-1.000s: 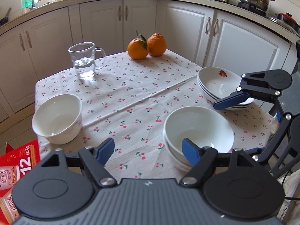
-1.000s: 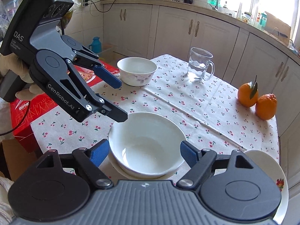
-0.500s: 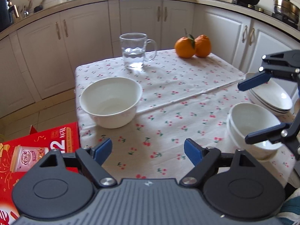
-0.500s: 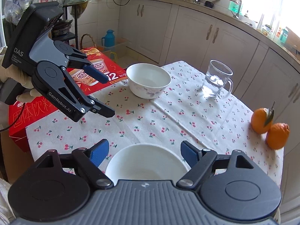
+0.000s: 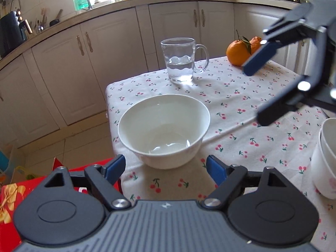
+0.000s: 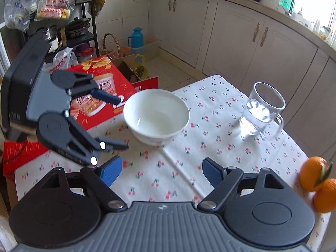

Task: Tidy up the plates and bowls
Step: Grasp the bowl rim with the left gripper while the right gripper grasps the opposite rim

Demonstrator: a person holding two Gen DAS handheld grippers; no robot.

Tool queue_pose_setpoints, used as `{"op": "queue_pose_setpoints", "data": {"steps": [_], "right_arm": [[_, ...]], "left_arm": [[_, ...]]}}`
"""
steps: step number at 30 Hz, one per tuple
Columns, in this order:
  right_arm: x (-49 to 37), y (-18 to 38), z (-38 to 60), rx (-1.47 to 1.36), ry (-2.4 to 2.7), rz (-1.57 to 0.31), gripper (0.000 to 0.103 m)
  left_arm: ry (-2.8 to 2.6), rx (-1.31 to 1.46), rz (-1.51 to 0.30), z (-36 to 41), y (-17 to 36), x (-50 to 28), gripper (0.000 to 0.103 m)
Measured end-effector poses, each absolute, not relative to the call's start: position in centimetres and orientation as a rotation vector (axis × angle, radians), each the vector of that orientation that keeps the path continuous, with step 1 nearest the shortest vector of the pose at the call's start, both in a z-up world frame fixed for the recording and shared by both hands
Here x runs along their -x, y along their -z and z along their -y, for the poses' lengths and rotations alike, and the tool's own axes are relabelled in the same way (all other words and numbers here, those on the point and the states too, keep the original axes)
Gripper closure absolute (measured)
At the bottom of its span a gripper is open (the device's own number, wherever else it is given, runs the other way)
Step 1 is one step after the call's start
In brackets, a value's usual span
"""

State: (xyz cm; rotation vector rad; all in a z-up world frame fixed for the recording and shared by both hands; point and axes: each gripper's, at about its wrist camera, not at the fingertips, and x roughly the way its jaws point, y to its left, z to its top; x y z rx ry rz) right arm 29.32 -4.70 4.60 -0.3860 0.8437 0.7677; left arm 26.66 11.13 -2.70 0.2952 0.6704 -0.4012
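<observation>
Both grippers have swung away from the stacked bowls (image 5: 327, 159) and now face the lone white bowl (image 5: 163, 130) at the bench's (image 5: 241, 96) corner; a second ago the right gripper looked straight down into the stack, which has since dropped out of its view. The left gripper (image 5: 166, 167) hovers just short of the lone bowl, fingers (image 5: 114, 166) released and empty, the bowl's near wall between their tips but untouched. The right gripper (image 6: 161, 171) hangs farther from that bowl, over bare cloth, fingers (image 6: 211, 173) likewise spread and holding nothing. Beyond the lone bowl stands a glass mug (image 5: 182, 61) of water; farther still, two oranges (image 5: 241, 49). A red carton (image 6: 100, 94) sits off the bench, beside the bowl's corner. By appearances, part of the sorting is done: at least two bowls are nested. The lone bowl remains to be collected. The plates are out of view here.
</observation>
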Motion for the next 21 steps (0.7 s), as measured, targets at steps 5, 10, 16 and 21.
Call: {"op": "queue_pose_setpoints", "data": {"steps": [5, 10, 16, 21], "right_arm": [[-33.3, -3.2, 2.9, 0.35, -0.783, -0.896, 0.016], [-36.0, -1.7, 1.5, 0.312, -0.776, -0.946, 0.019], [-38.0, -0.1, 0.8, 0.256, -0.778, -0.998, 0.029], [-38.5, 0.3, 0.3, 0.236, -0.789, -1.011, 0.037]], "left_arm": [[0.415, -0.287, -0.663, -11.0, 2.9, -28.0, 0.019], [0.422, -0.276, -0.668, -11.2, 3.0, -28.5, 0.019], [0.426, -0.269, -0.671, -11.2, 3.1, -28.6, 0.019], [0.433, -0.247, -0.678, -11.5, 3.0, -28.7, 0.02]]}}
